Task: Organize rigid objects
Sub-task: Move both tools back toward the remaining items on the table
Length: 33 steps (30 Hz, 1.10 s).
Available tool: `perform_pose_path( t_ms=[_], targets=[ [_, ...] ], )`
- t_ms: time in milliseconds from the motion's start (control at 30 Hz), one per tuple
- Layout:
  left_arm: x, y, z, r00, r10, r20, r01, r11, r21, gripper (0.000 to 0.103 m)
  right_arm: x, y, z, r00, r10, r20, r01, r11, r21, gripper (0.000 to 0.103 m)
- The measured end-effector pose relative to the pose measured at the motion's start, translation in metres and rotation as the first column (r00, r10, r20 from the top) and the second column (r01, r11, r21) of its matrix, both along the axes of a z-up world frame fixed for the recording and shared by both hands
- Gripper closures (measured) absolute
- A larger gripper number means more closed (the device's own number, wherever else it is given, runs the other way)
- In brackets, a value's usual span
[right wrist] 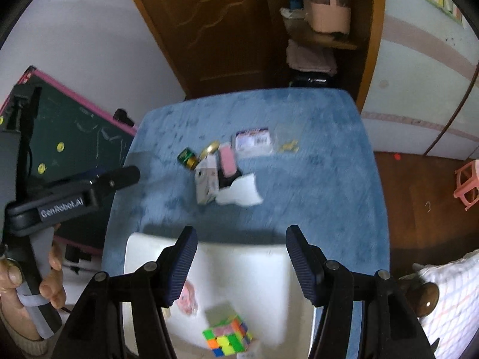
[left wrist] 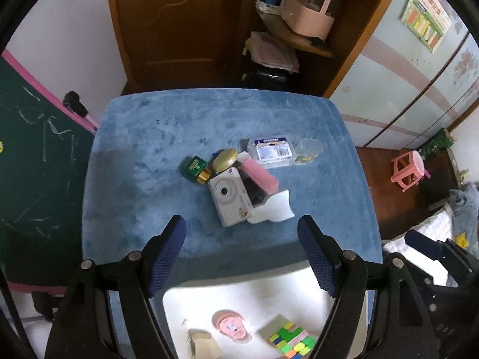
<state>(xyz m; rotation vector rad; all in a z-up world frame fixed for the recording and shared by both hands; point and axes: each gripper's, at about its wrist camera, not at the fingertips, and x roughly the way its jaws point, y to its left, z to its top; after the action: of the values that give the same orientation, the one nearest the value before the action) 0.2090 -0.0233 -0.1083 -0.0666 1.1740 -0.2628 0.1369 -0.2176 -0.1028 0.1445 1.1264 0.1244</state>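
1. Jaw state: the left gripper and the right gripper both hold their jaws spread wide with nothing between them. Both hover above the near edge of the table.
2. Location of items: a loose cluster lies at the table centre, comprising a camera, a pink block, a round gold tin, a green box, a white shaped piece and a clear plastic case.
3. A white bin sits at the near edge, directly below both grippers. It contains a puzzle cube.
4. Handling estimate: all items appear stiff and light. The camera is likely the heaviest and most fragile; grip it across its short sides. The gold tin probably slips; grip it across the rim.
5. View differences: the left wrist view renders the cluster sharply. The right wrist view is blurred, but shows the left gripper's handle and the hand holding it.
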Motion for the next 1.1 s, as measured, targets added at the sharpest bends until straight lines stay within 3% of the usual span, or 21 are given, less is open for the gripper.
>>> perform_pose_path(
  t_ms=[167,333,700,1100],
  targets=[
    [0.028,0.004,-0.017,0.998,0.007,-0.061,-0.011,0.998,-0.069,0.023,0.030,-0.011,0.008,0.999,-0.039,0.018,0.040,0.999,-0.012,0.041],
    [0.051,0.009,-0.054,0.986,0.018,-0.164,-0.039,0.991,-0.128,0.023,0.058,-0.019,0.006,0.997,-0.068,0.023,0.068,0.997,-0.030,0.041],
    [0.078,0.023,-0.142,0.929,0.069,-0.364,-0.156,0.964,-0.216,0.023,0.112,-0.029,-0.032,0.994,-0.099,-0.041,0.097,0.995,-0.033,0.041],
    [0.082,0.009,-0.175,0.897,0.059,-0.438,-0.185,0.950,-0.250,0.023,0.159,-0.038,-0.085,0.983,-0.139,-0.123,0.132,0.989,-0.063,0.041]
  ],
)
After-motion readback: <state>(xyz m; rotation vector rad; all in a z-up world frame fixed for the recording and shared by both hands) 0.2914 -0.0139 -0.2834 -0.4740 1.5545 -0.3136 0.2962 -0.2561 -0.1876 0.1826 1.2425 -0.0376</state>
